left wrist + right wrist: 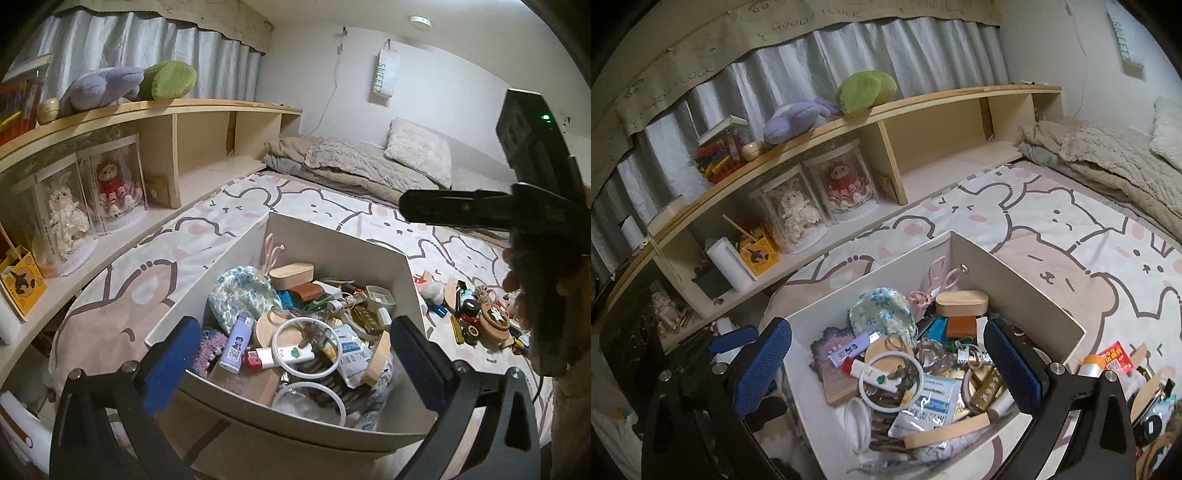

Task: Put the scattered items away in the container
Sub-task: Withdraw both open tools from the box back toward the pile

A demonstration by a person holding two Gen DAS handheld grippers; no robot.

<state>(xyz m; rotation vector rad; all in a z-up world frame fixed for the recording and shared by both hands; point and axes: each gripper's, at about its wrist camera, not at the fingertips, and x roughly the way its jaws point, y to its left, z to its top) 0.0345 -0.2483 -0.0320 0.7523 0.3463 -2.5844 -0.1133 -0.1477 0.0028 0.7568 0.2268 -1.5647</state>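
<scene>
Scattered items [480,314] mostly in left view

You were working in a bedroom of a home. A bed sheet [1052,236] printed with cartoon bears and rabbits covered the mattress, and a rumpled beige blanket [354,166] and a fluffy pillow [421,151] lay at its far end. A wooden bedside shelf [923,110] ran along the bed under a pleated curtain [905,51]; it held a purple plush toy [798,118], a green plush toy [866,88] and two dolls in clear display cases [816,203]. A tote bag marked "SWEET" [386,74] hung on the white wall.
</scene>
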